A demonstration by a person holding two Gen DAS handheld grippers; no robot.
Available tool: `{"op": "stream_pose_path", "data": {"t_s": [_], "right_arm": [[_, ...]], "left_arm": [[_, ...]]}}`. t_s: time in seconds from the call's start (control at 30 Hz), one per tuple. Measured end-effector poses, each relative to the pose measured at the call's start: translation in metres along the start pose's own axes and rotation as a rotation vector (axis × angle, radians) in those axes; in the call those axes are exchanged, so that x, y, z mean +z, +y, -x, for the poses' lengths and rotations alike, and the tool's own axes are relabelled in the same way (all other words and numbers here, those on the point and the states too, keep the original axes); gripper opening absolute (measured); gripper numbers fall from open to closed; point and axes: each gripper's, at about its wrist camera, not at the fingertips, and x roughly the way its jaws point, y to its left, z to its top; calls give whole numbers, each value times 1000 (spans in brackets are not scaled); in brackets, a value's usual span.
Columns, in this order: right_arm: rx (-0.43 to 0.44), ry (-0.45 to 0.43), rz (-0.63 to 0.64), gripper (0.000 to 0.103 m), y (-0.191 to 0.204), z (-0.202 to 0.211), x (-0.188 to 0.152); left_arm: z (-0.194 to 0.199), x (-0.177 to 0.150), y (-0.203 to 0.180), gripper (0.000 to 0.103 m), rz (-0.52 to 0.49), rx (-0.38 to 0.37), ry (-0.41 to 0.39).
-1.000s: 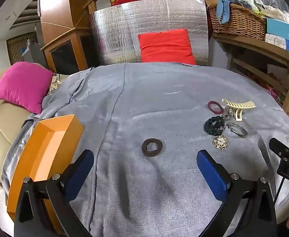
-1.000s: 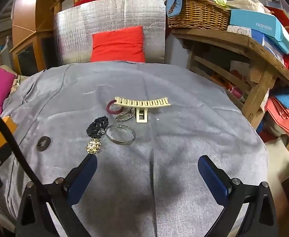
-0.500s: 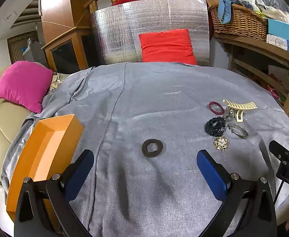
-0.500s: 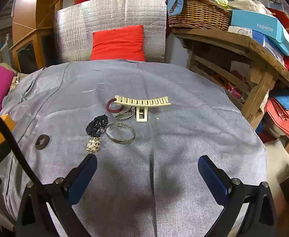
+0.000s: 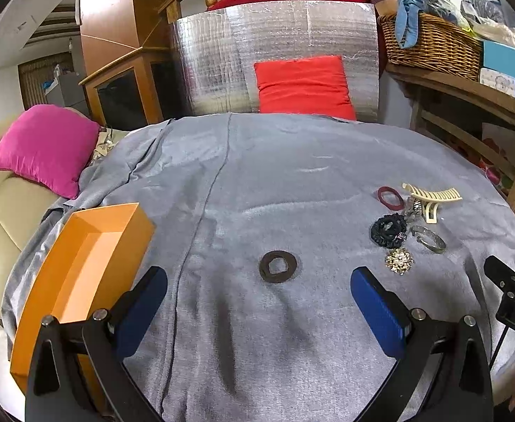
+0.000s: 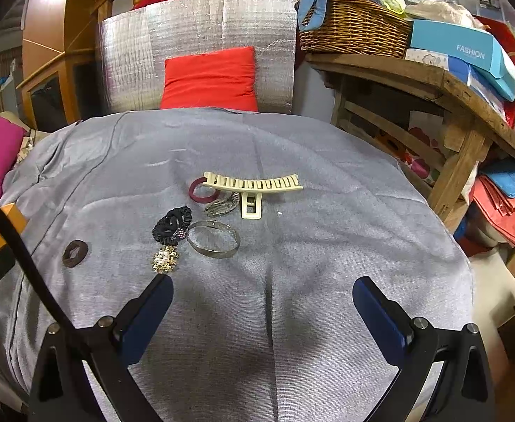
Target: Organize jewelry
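A brown hair ring (image 5: 278, 266) lies on the grey cloth just ahead of my open, empty left gripper (image 5: 257, 299); it also shows in the right wrist view (image 6: 75, 253). An open orange box (image 5: 81, 263) stands at the left. Further right lie a maroon ring (image 6: 201, 191), a cream claw clip (image 6: 252, 188), a black scrunchie (image 6: 172, 225), a silver bangle (image 6: 213, 239), a patterned oval piece (image 6: 222, 205) and a pearl brooch (image 6: 165, 261). My right gripper (image 6: 262, 311) is open and empty, short of the bangle.
The grey cloth (image 5: 292, 161) covers a round table. A pink cushion (image 5: 44, 147) lies on a sofa at the left. A red cushion (image 5: 303, 86) leans on a silver panel behind. A wooden shelf (image 6: 433, 84) with a wicker basket (image 6: 352, 31) stands at the right.
Both grippers stay open and nearly still. The right wrist view has drifted slightly, so the jewelry sits a little nearer and the brown ring a little further in.
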Motion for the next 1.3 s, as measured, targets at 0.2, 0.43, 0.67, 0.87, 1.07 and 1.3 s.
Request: {"op": "stream_pose_path", "data": {"t_s": [0.2,0.43,0.67,0.87,1.07,1.3], "right_arm": [[7,-1,-1,103,2,1,0],[11,-5,17,103,9,2,0],[6,-5,15,103,6,3,-1],[5,-7,4,103,1,3,0],[2,-5,13,103,2,3,0],[-8,-11,25,103,3,3,0]], "left_arm": [[1,1,8,103,17,14,-8],[2,1,13,103,23,27,-13],[5,1,12,103,16,37,-28],[4,1,8,103,3,41,-28],[3,2,6,103,-3,36,-26],[1,2,5,103,-2,25,-12]]}}
